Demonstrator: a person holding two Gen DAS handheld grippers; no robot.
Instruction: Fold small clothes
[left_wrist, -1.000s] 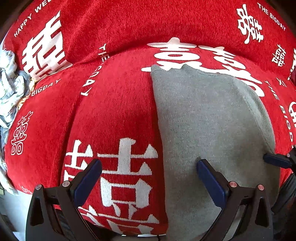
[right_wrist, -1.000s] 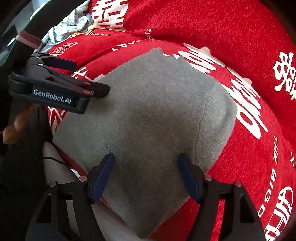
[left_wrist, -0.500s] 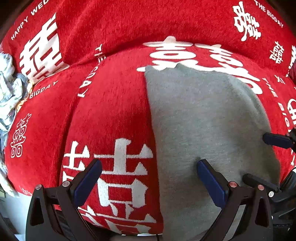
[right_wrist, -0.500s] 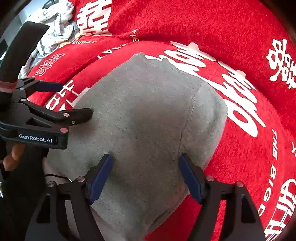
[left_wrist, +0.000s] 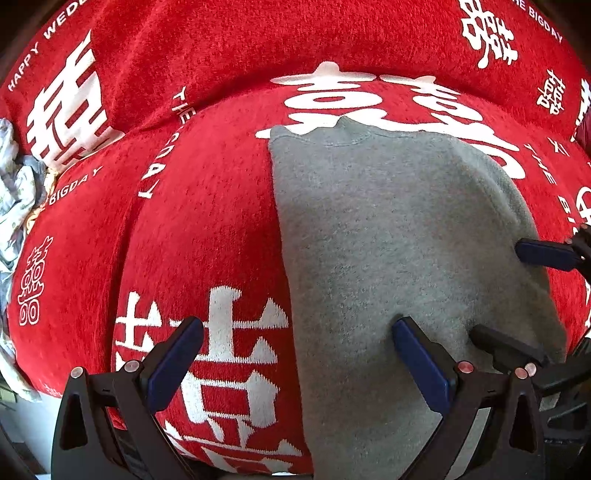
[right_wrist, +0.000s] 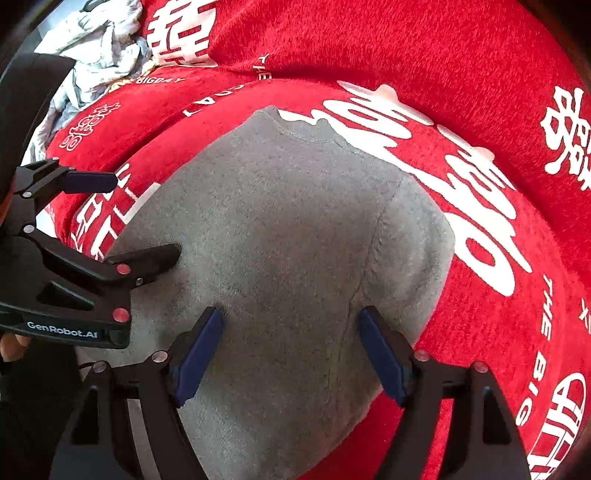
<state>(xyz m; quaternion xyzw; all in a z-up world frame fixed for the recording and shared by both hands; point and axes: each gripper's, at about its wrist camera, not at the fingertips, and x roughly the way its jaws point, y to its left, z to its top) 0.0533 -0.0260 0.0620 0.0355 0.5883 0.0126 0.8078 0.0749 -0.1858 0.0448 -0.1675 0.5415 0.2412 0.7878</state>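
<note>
Plenty of open red blanket (left_wrist: 207, 221) to the left of the gray sweater (left_wrist: 388, 229), nothing sitting on it, so a gripper can slide in there easy. Same on the far side past the collar. Only clutter is a crumpled pale cloth pile (right_wrist: 96, 48) off at the blanket's far left edge. Tight spot: the left gripper (right_wrist: 144, 218) and right gripper (right_wrist: 290, 350) hang close together over the sweater's near end.

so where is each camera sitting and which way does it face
Left wrist: on the left gripper, aimed steeply down at the red cover and grey garment; right gripper enters at right.
Right wrist: on the right gripper, over the garment; left gripper and fingertips at left.
Shared: garment, cover, crumpled pale cloth.
</note>
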